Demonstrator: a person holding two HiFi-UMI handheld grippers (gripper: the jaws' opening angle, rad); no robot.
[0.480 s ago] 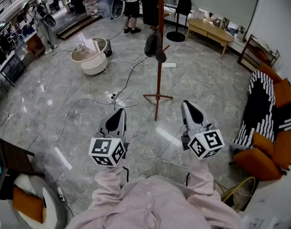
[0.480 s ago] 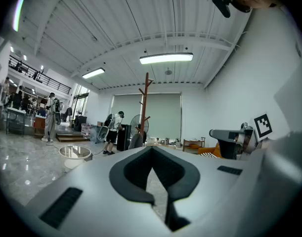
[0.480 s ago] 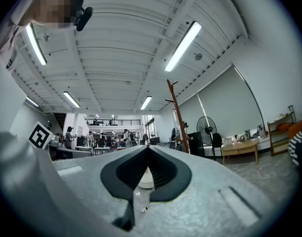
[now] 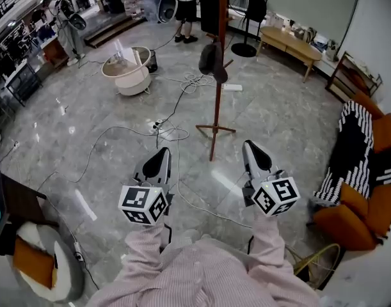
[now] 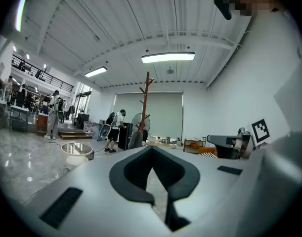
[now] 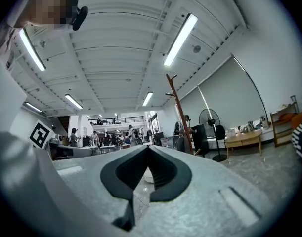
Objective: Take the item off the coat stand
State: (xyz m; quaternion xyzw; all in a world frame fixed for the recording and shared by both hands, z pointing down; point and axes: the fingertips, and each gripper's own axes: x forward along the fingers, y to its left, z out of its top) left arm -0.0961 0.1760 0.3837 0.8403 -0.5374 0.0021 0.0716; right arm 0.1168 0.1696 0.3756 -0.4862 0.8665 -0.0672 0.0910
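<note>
In the head view, the wooden coat stand [image 4: 215,75] is seen upright on the grey marble floor [image 4: 278,120], at 12 o'clock from both grippers and well apart from them. A dark item [image 4: 211,61], seemingly a hat, hangs on the stand's 9 o'clock side, against the pole and about halfway up what is shown of it. The left gripper [image 4: 157,160] and the right gripper [image 4: 254,153] are held level, side by side, above the person's striped sleeves [image 4: 150,251], both pointed toward the stand. The left fingers [image 5: 133,174] are pressed together at the tips with nothing between them, and the right fingers [image 6: 166,177] are likewise fully closed and empty. Loose cables [image 4: 176,130] lie on the floor at 11 o'clock. A round white tub [image 4: 127,74] stands at 10 o'clock, a wooden tabletop [image 4: 288,42] at 1 o'clock, and a sofa with a striped throw [image 4: 352,149] at 3 o'clock.
</note>
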